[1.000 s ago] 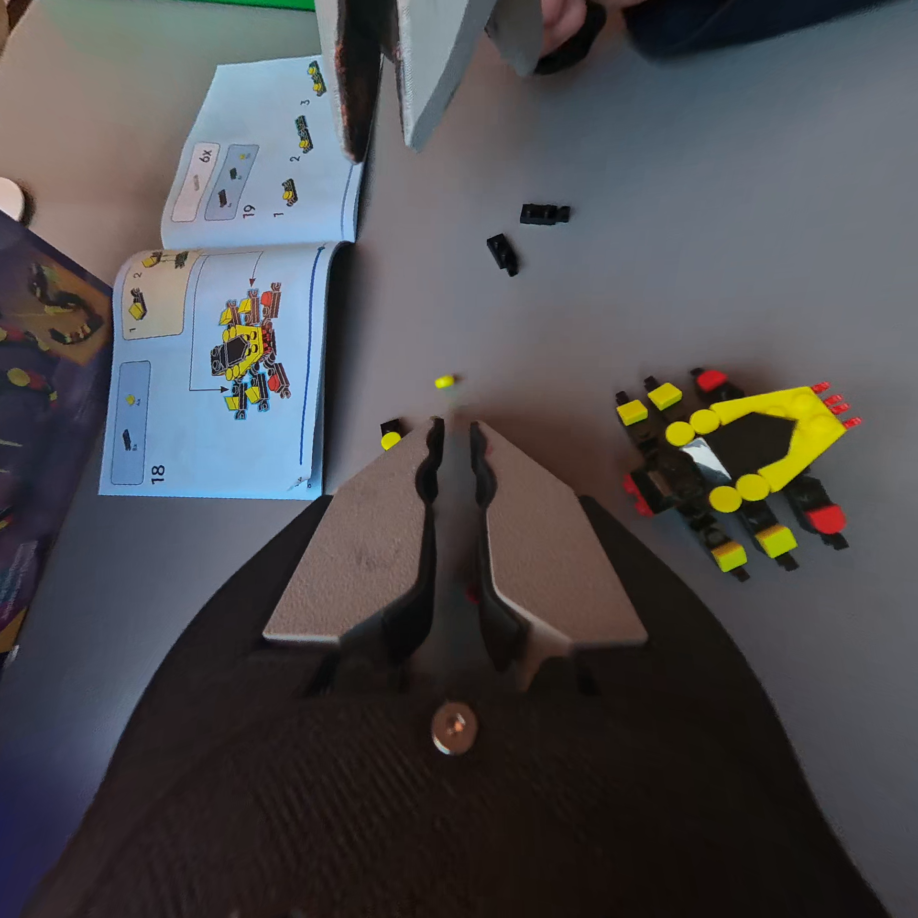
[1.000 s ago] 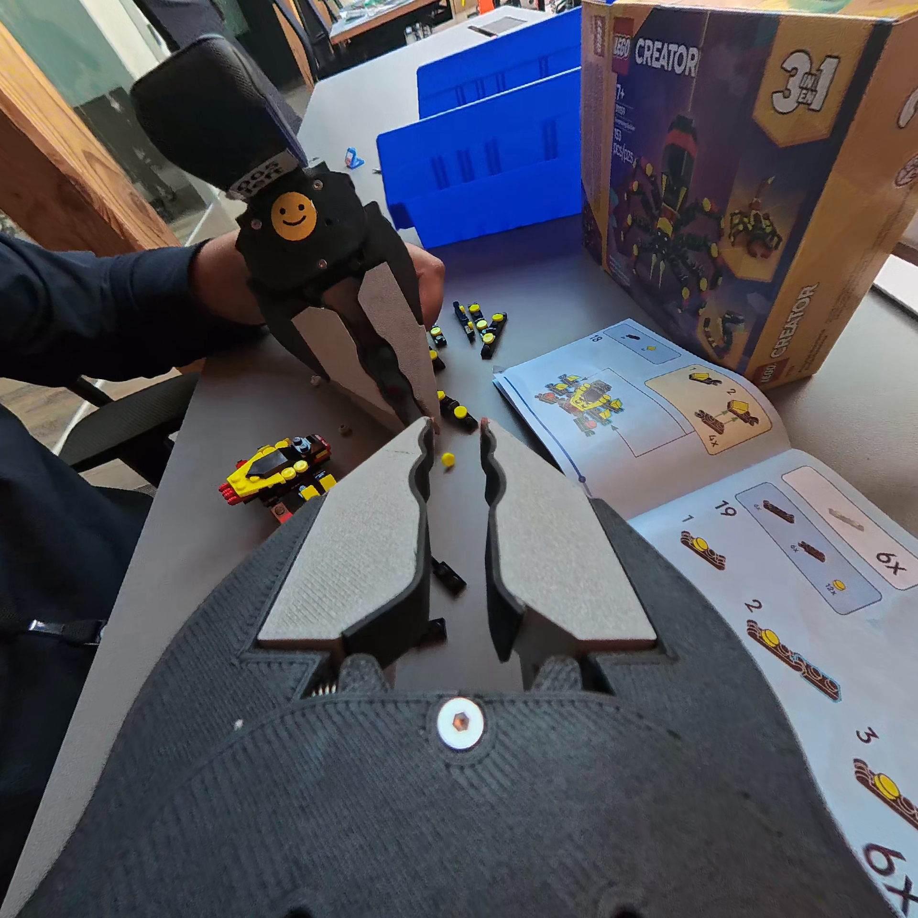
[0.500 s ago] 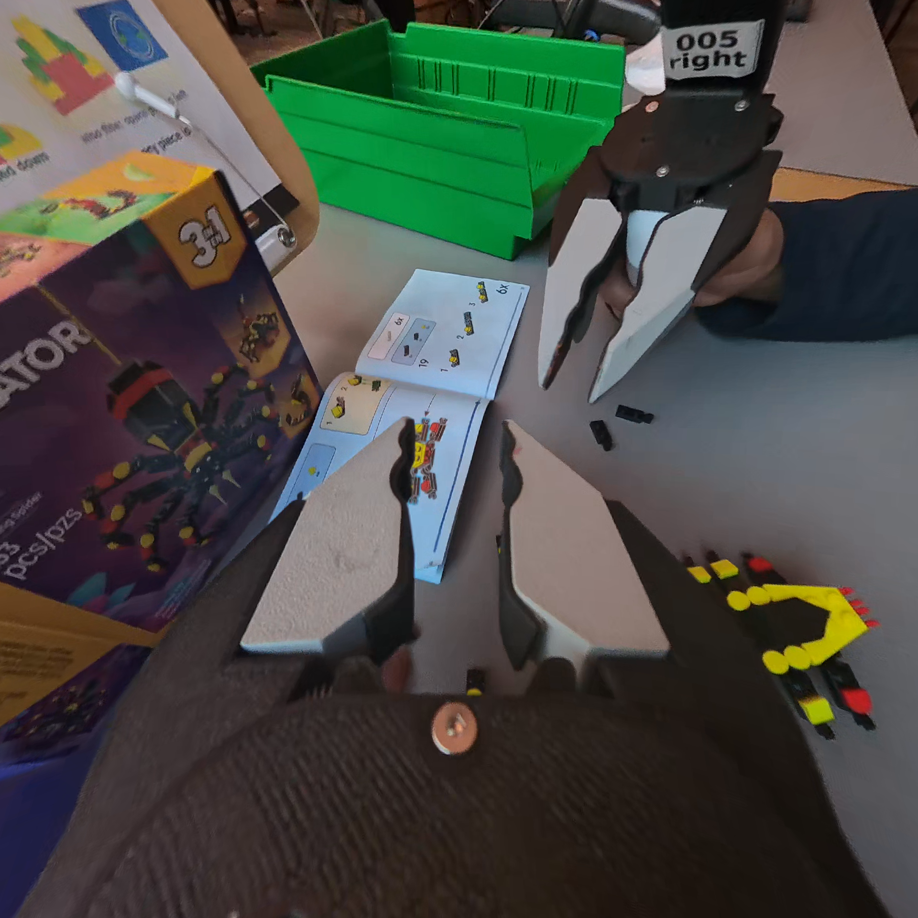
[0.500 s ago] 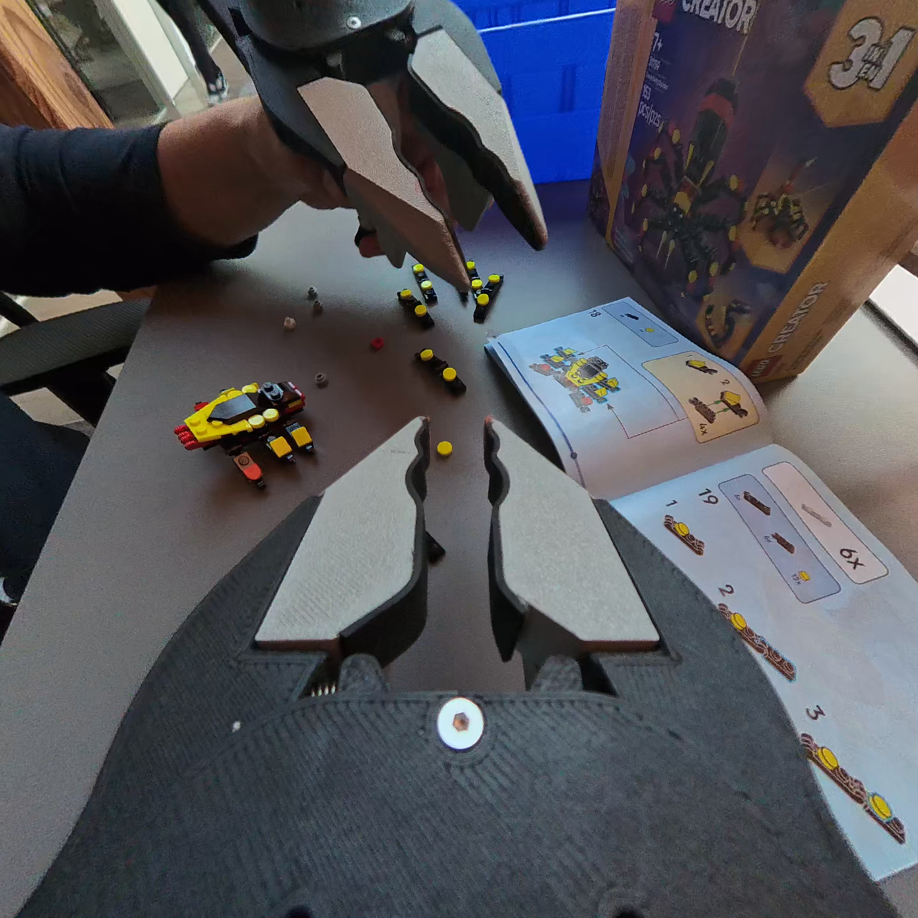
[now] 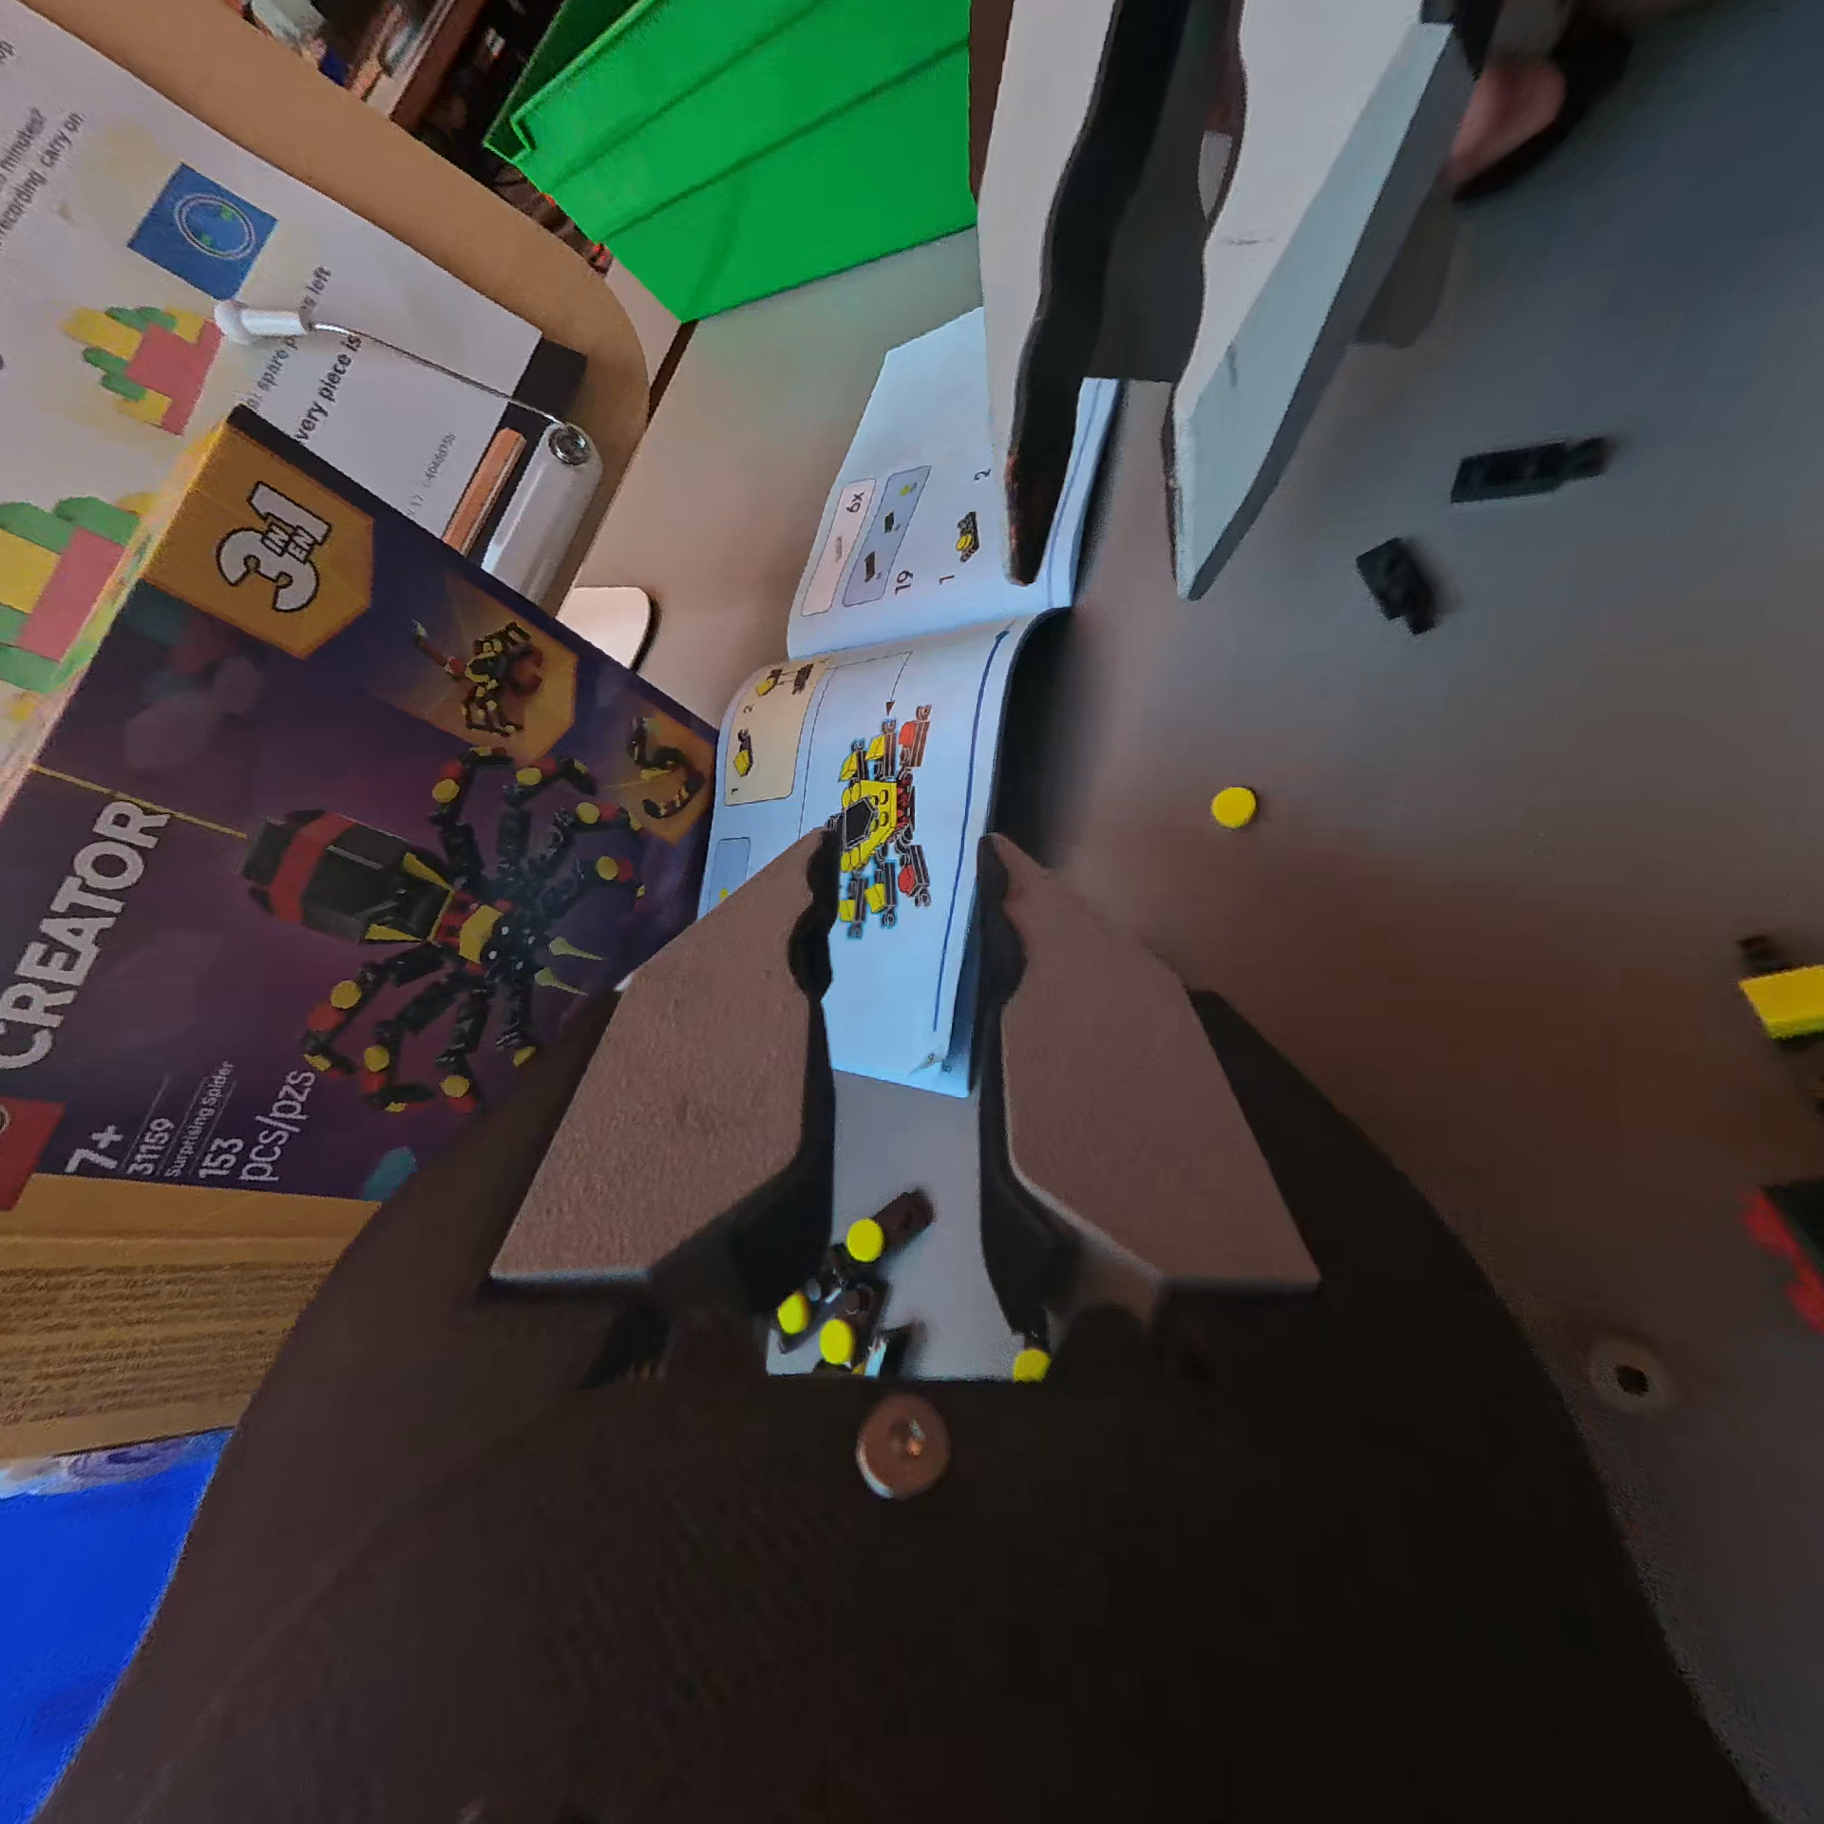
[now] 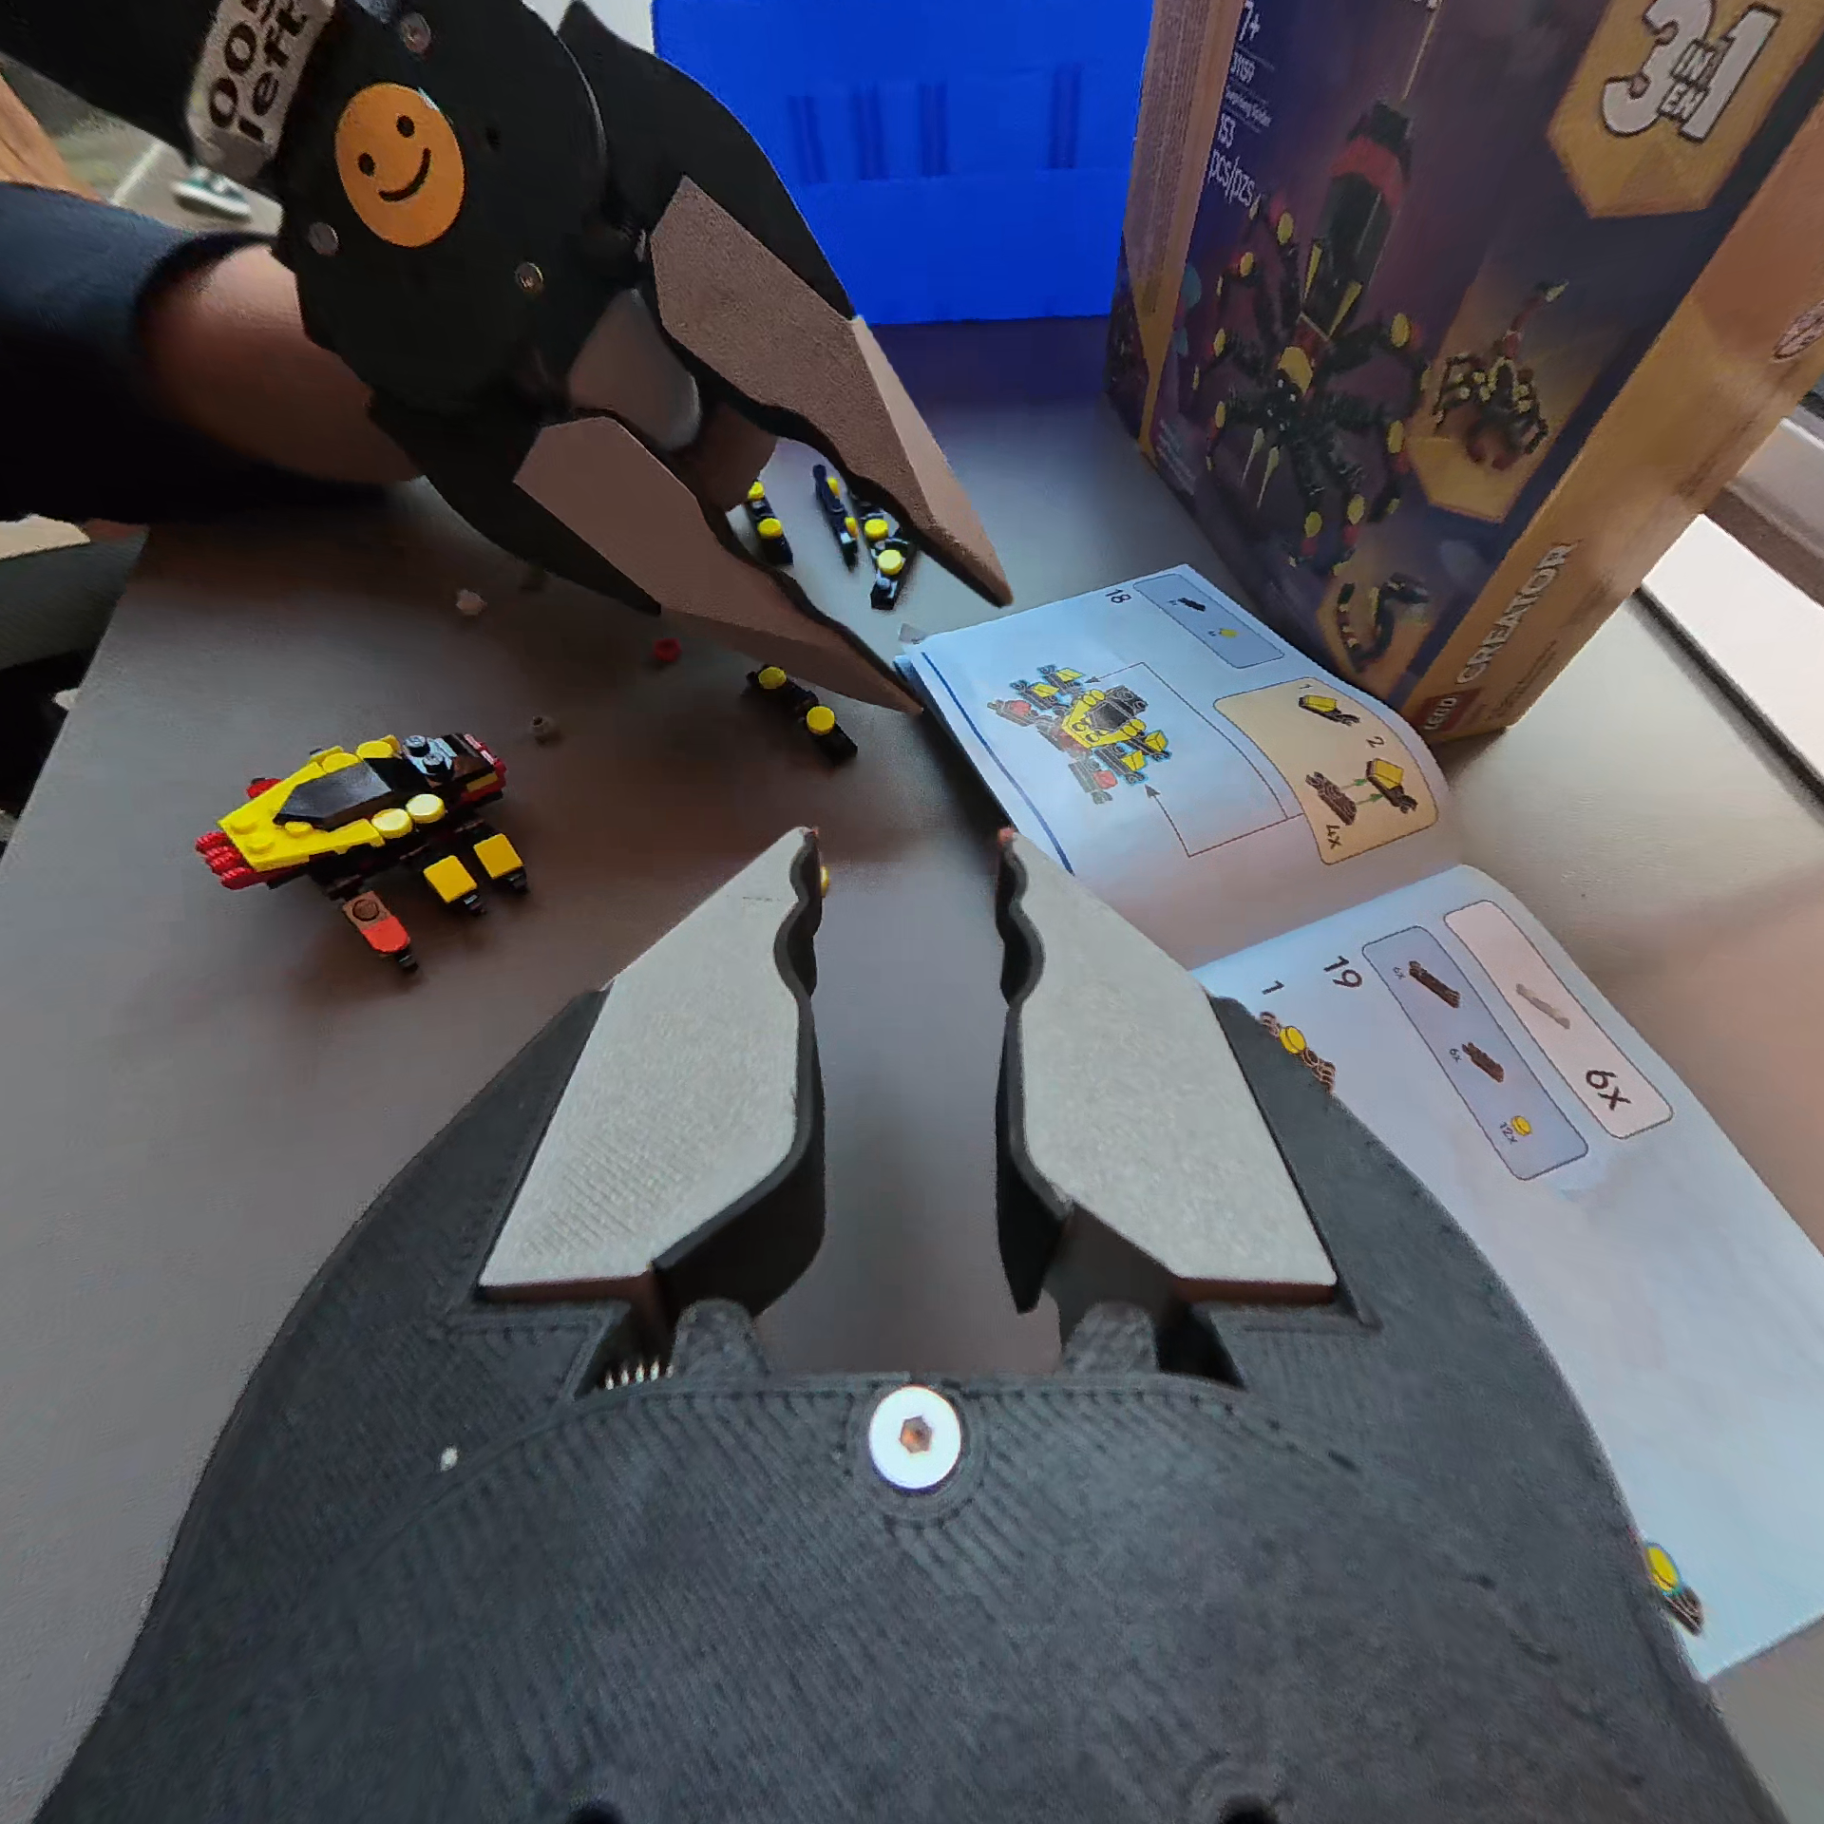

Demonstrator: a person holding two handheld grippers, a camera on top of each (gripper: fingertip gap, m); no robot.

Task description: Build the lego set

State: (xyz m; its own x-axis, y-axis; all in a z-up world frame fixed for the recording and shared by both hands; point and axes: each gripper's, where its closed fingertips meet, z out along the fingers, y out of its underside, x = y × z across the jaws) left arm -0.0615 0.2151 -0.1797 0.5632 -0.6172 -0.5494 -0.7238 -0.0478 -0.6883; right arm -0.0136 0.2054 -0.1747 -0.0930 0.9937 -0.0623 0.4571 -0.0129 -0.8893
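The part-built yellow, black and red model (image 6: pixel 365 799) lies on the grey table, left of my right gripper (image 6: pixel 908 849); its edge shows in the left wrist view (image 5: pixel 1786 1007). My right gripper is open and empty, low over the table, with a loose yellow round stud (image 6: pixel 824 878) at its left fingertip. The stud also shows in the left wrist view (image 5: pixel 1234 807). My left gripper (image 5: pixel 908 859) is open and empty, and hangs over black leg pieces with yellow studs (image 5: pixel 849 1283), its tips by the booklet (image 5: pixel 888 790). It also shows in the right wrist view (image 6: pixel 957 651).
The open instruction booklet (image 6: pixel 1184 750) lies right of centre. The set's box (image 6: pixel 1431 345) stands behind it, beside a blue bin (image 6: pixel 928 178). A green bin (image 5: pixel 750 148) stands at the far side. Two black pieces (image 5: pixel 1525 469) and small loose bits (image 6: pixel 666 648) lie about. One gripper's finger ends stand about 6 cm off the other's.
Both grippers have opened wider. My left gripper has swung from above the table centre to the leg pieces by the booklet. My right gripper has moved closer to the yellow stud.
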